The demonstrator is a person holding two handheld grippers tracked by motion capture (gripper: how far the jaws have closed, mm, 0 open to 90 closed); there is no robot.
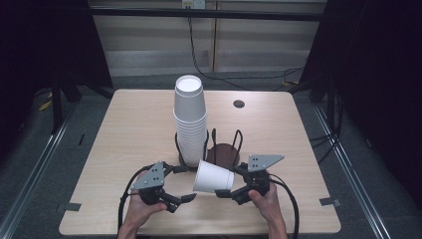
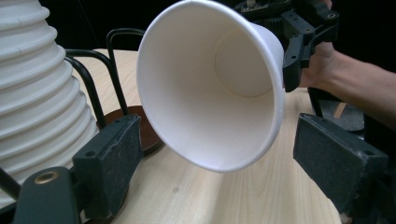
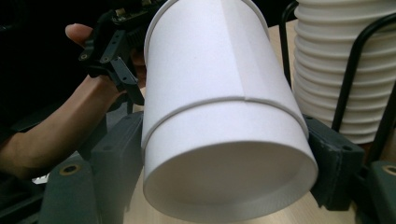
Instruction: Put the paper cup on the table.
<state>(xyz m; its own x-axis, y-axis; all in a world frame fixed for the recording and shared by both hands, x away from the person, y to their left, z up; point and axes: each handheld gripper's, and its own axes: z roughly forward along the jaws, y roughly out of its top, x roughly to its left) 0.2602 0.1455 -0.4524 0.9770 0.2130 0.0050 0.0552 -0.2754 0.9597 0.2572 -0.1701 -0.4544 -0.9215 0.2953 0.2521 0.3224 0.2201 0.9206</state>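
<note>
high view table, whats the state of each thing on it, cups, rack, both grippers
paper cup: on its side in the air, clamped near its base, mouth toward the left gripper
right gripper: shut on the paper cup
left gripper: open, holding nothing
cup stack: upside down, upright in the rack
wire rack: standing on the table, right-hand slot without cups

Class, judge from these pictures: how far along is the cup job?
Done: a tall stack of cups stands in the wire holder. In hand: the right gripper grips one cup on its side, mouth toward the open left gripper. Left: the holder's second slot holds no cups.
</note>
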